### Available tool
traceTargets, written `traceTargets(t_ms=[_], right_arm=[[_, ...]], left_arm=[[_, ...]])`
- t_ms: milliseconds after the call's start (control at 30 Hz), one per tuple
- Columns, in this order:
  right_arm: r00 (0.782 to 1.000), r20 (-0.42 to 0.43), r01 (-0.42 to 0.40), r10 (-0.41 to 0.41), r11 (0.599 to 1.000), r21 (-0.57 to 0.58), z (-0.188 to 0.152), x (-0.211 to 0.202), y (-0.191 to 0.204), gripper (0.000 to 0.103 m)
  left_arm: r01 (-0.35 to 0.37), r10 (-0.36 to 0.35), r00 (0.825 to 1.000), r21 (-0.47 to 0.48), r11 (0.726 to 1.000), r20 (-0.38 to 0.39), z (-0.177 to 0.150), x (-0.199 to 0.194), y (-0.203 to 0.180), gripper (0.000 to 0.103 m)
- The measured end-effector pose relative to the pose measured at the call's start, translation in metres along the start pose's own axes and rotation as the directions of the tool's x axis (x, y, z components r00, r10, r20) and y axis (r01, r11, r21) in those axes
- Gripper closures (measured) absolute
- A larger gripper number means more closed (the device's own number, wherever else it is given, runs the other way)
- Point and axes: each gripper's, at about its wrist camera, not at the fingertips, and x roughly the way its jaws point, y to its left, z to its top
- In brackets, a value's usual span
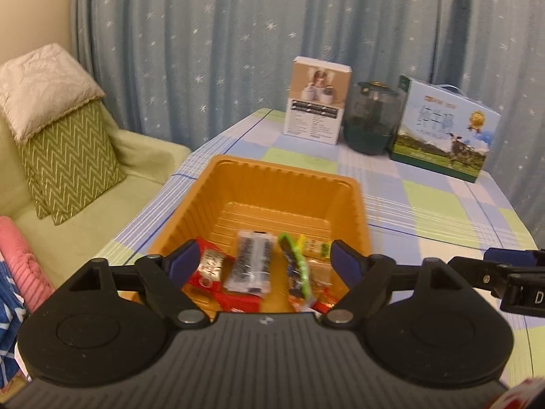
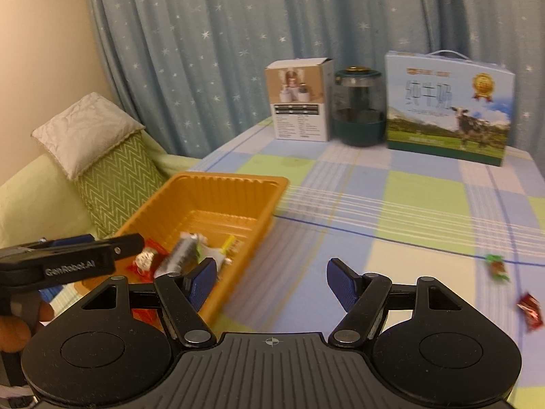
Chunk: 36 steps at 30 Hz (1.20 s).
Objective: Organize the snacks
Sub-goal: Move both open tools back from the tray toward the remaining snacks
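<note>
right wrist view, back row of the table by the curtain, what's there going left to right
white product box → dark green jar with a clear body → blue milk carton with a cow on it. The box and jar stand nearly touching; the jar's right side runs up against the carton's left edge.

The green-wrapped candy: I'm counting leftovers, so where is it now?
In the right wrist view, the green-wrapped candy lies on the checked tablecloth at far right, just above the red-wrapped candy, well outside the orange tray.

A home living room: cushioned sofa (image 1: pixel 102 184), starry curtains (image 1: pixel 238 34), and checked tablecloth (image 2: pixel 408 204).
</note>
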Motion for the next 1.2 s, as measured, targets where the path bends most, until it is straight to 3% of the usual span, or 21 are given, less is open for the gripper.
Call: traceTargets(t_ms=[133, 333, 667, 967, 1200], right_arm=[[1.0, 0.001, 0.03, -0.03, 1.0, 0.003, -0.014, -0.024, -0.014, 0.032], [0.995, 0.02, 0.094, -0.094, 0.995, 0.031, -0.037, -0.06, -0.039, 0.032], [0.967, 0.033, 0.252, -0.254, 0.966, 0.051, -0.085, -0.104, -0.094, 0.031], [0.945, 0.009, 0.326, -0.328, 0.943, 0.059, -0.1, -0.108, -0.141, 0.031], [0.945, -0.013, 0.327, -0.327, 0.942, 0.074, -0.095, -0.095, -0.169, 0.032]], left_arm=[[0.0, -0.001, 1.0, 0.055, 0.998, 0.018, -0.01, -0.016, -0.024, 0.019], [0.067, -0.069, 0.997, 0.076, 0.995, 0.025, -0.03, -0.035, -0.057, 0.017], [0.183, -0.184, 0.983, 0.103, 0.978, 0.005, -0.066, -0.05, -0.11, 0.017], [0.261, -0.259, 0.965, 0.121, 0.958, -0.033, -0.081, -0.04, -0.143, 0.016], [0.28, -0.276, 0.96, 0.155, 0.947, -0.048, -0.081, -0.023, -0.174, 0.016]])
